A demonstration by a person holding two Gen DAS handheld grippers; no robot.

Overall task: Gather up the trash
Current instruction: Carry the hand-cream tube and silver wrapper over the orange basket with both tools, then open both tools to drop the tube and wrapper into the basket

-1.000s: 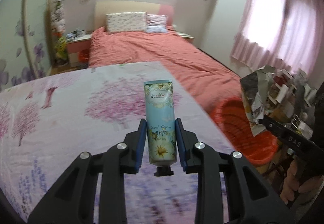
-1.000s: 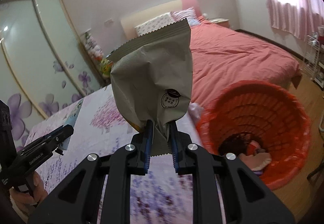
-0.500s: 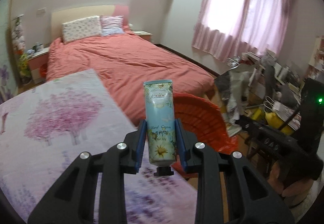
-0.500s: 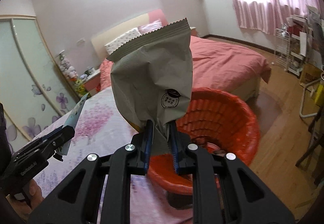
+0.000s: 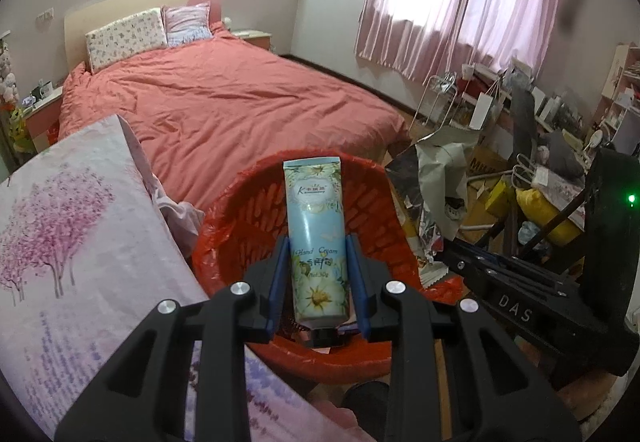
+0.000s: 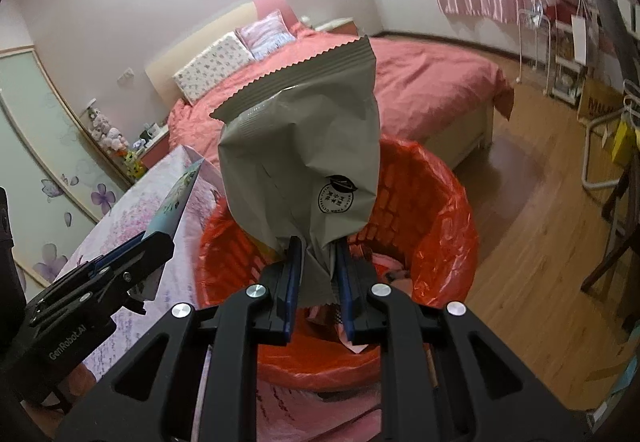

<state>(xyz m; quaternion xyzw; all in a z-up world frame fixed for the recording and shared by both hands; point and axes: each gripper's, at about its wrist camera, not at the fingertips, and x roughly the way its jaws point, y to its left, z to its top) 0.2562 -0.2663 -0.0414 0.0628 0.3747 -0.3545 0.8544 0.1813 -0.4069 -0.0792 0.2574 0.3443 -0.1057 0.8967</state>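
Trash is held in both grippers above a red basket (image 5: pixel 236 238) lined with a red plastic bag. A hand cream tube (image 5: pixel 318 242) is clamped between the blue pads of the left gripper (image 5: pixel 319 278), which is narrowly parted to the tube's width; the tube stands upright, its black cap at 6 o'clock and its flat crimped end at 12 o'clock, reaching just past the basket's far rim. A grey snack wrapper (image 6: pixel 304 158) is pinched at its lower end by the right gripper (image 6: pixel 317 282), whose pads are drawn almost together on the crumpled foil; its zigzag top edge is seen at 12 o'clock against the bed (image 6: pixel 420 82).

In the right wrist view the basket's mouth is seen open below the wrapper, with some pink and pale scraps lying inside at 6 o'clock. The left gripper and its tube appear at 9 o'clock, just beside the basket's rim. A table covered in a floral cloth (image 5: pixel 80 242) is met by the basket's rim at 9 o'clock in the left wrist view, and its edge runs from 10 o'clock down to 6 o'clock. Bare wooden floor (image 6: pixel 540 202) is seen from 2 to 4 o'clock of the basket. Cluttered shelves (image 5: pixel 560 146) and pink curtains (image 5: pixel 460 2) are seen at 2 o'clock, well apart from the basket.
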